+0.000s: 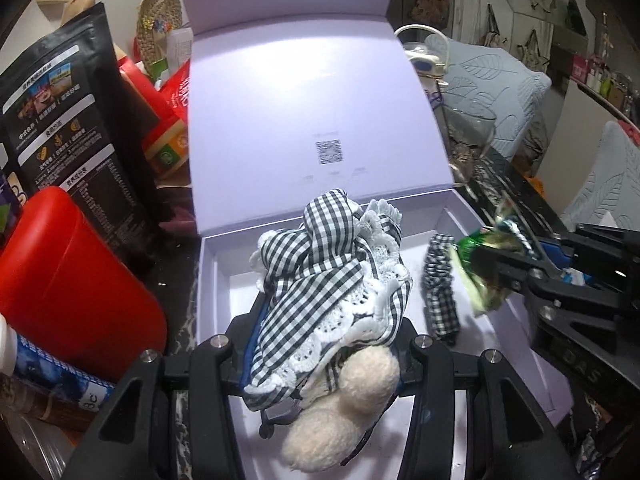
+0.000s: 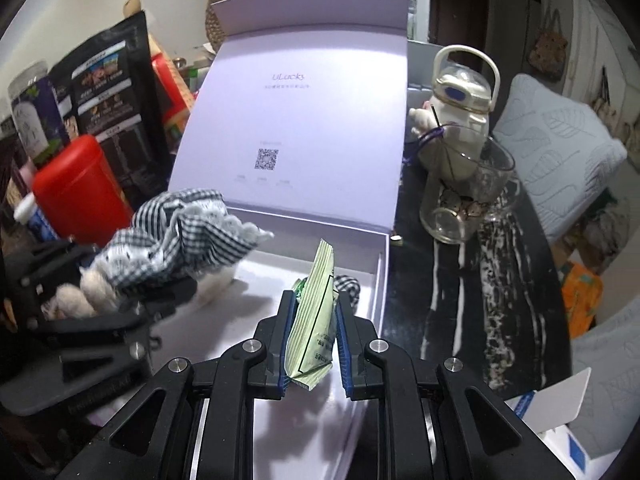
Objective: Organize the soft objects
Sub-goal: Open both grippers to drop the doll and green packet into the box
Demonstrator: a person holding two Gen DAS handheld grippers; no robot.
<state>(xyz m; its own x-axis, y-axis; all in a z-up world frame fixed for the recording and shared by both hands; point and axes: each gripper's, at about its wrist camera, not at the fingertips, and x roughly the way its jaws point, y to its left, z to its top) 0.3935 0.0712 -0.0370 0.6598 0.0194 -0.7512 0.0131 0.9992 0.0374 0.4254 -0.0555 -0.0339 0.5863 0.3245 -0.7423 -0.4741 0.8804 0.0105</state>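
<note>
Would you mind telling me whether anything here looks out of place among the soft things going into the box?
One thing does: the right gripper is shut on a crinkled green packet above the lavender box, a foil-like wrapper rather than fabric like the gingham bundle in the left gripper. Nothing looks spilled or damaged.

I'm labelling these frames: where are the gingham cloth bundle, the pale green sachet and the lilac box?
Black-and-white gingham cloth bundle (image 1: pixel 320 280): left wrist view, its checked fabric.
Pale green foil sachet (image 2: pixel 314 320): right wrist view, its flat face.
Open lilac cardboard box (image 2: pixel 304 120): right wrist view, inside of its lid.
</note>
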